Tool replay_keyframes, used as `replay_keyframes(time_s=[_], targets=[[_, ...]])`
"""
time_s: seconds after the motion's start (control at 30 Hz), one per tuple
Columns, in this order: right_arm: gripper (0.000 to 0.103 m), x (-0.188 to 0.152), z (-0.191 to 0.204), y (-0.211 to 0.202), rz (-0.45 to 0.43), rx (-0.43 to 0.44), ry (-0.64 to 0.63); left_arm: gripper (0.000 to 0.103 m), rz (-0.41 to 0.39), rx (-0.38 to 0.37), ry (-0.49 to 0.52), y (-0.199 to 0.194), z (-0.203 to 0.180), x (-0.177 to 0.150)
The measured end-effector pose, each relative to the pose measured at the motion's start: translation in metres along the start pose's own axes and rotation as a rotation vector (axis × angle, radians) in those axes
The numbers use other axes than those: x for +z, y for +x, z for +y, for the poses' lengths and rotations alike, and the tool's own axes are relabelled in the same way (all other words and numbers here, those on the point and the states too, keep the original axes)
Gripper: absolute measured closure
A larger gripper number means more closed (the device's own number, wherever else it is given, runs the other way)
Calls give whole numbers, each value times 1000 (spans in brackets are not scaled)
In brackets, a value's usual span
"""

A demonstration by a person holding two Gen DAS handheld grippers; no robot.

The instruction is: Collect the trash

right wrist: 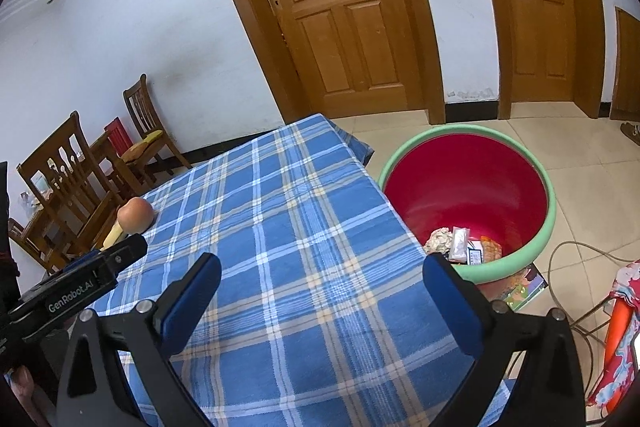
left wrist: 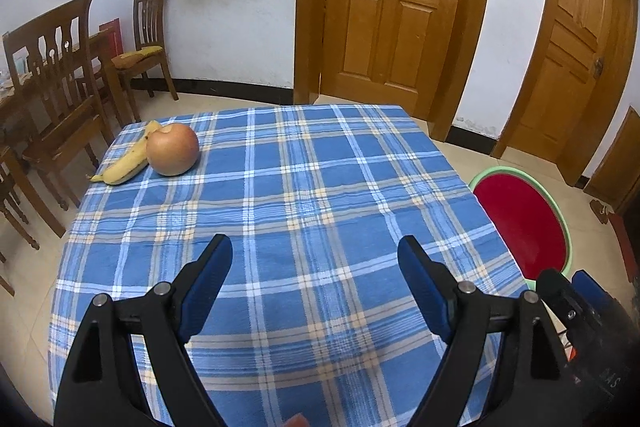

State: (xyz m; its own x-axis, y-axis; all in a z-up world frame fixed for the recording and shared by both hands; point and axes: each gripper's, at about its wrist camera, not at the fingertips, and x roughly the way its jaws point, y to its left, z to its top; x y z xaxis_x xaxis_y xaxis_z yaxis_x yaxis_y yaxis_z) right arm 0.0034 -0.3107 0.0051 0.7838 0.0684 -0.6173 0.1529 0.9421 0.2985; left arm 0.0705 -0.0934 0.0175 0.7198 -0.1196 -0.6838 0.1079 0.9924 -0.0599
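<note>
The only writing I can read is "GenRobot.AI" in pale letters along the black body of the left gripper [right wrist: 120, 255], seen from the right wrist camera; a few white letters on the right gripper's [left wrist: 576, 287] casing in the left view are too cut off to make out. Both tools have black frames and blue-padded fingers, and both stand spread wide with nothing between the pads, above the blue, white and tan plaid tablecloth [left wrist: 304, 195] that covers the table. On that cloth lie two things, touching each other near the far left corner: one round reddish-yellow apple [left wrist: 172, 149] and one yellow banana peel [left wrist: 126, 163] just beside it on the edge side. Off the table's right side, on the tiled floor, stands one round plastic bin, red inside with a pale green rim [right wrist: 549, 223]. At its bottom sits the collected trash [right wrist: 464, 243]: a crumpled pale wad, a white wrapper, a small printed box whose text is too small to read, and something orange, four pieces as far as I can count. A flat printed booklet or box [right wrist: 524, 289] lies partly under the bin. Behind are two panelled wooden doors [right wrist: 344, 19], and to the left at least two slat-backed wooden chairs [left wrist: 60, 75] around a dark wooden table with small items I cannot identify.
</note>
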Motion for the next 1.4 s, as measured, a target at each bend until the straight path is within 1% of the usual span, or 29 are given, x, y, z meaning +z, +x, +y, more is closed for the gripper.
replay_keyframes(time_s=[0.47, 0.73, 1.4], targets=[[0, -2, 3, -1, 3, 2, -4, 19, -2, 1, -34, -3, 13, -2], [0, -2, 5, 0, 2, 1, -6, 19, -7, 11, -37, -2, 15, -2], [0, -2, 5, 1, 2, 0, -6, 19, -7, 9, -38, -2, 15, -2]])
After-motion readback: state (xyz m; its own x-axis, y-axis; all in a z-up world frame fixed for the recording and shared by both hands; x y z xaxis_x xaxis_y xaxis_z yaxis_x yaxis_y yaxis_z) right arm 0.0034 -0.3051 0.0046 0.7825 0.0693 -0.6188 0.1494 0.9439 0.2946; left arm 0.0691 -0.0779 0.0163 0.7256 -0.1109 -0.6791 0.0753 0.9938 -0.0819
